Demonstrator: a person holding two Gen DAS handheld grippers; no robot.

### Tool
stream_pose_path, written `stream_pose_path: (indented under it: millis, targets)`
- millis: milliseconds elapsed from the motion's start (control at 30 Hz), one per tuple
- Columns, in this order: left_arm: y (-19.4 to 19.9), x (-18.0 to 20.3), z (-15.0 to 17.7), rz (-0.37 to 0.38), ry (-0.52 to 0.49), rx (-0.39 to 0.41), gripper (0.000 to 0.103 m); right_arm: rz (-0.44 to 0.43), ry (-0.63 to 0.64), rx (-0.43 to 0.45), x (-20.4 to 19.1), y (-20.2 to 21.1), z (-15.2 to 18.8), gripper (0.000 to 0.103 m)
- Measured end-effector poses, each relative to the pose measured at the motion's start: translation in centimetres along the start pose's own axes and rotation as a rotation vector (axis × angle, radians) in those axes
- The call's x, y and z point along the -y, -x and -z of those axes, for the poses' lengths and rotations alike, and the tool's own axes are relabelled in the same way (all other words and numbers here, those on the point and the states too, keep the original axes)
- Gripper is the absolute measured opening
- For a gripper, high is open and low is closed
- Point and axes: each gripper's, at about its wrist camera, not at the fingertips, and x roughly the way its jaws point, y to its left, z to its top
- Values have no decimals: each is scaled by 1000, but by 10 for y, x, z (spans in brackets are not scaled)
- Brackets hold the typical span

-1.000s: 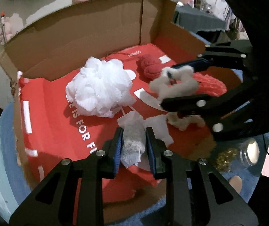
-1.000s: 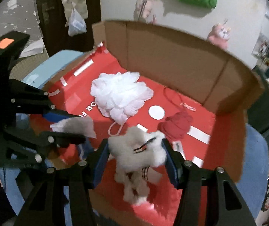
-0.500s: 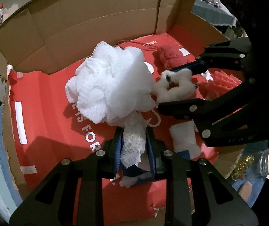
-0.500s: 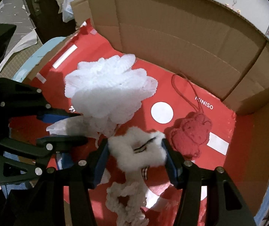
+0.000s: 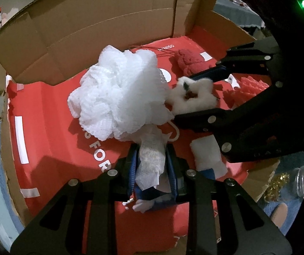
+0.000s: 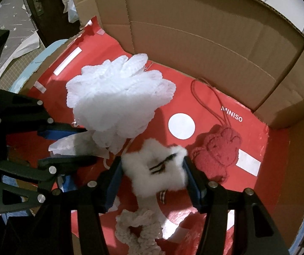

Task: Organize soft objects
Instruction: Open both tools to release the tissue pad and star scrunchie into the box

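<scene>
Two loads hang over the red-lined cardboard box (image 5: 45,110): our left gripper (image 5: 152,167), jaws just easing, pinches white gauze (image 5: 152,157); our right gripper (image 6: 154,172) clenches a fluffy white ring (image 6: 152,170), both beside the white mesh pouf (image 5: 118,93).

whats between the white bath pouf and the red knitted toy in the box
In the right wrist view, only bare red lining with a white circle lies between the bath pouf and the red knitted toy.
</scene>
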Motion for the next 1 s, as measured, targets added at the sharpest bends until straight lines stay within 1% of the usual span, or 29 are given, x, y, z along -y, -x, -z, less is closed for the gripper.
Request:
stream_pose_path:
  millis: [33,67,100,133,167,333,467,633,700,833,867,900,967,1000]
  targets:
    - [0,1,0,0,-3,-1,34,-3,2,0,0,-1,0,59]
    - [0,1,1,-2,-5,1,57,-6,2,-2,1,-2,-1,59]
    - [2,1,1,-8,-4,10,67,-6,1,-3,1,-2,-1,59]
    - [4,1,2,-13,-6,27,71,-4,0,-4,1,-2,-1,60]
    - [7,2,2,-12,-13,46,71,-5,-1,-5,1,-1,-1,60]
    - [13,1,1,-10,-10,48,71,-14,-10,-1,1,1,0,63]
    - [22,2,4,-20,-5,59,71,-15,-15,10,0,8,1,68]
    - [39,4,8,-27,19,88,71,-14,-21,29,-4,24,6,69]
    - [50,8,12,-31,22,108,71,-5,-24,40,-5,32,10,73]
    - [73,17,21,-33,37,155,71,2,-42,86,-9,61,20,76]
    - [82,20,25,-29,48,176,72,6,-45,95,-10,66,21,79]
    - [89,22,28,-27,57,194,73,17,-48,114,-12,76,26,82]
    - [103,27,33,-31,68,233,79,26,-47,142,-17,90,31,86]
    - [109,30,37,-34,71,251,79,30,-49,159,-18,99,35,88]
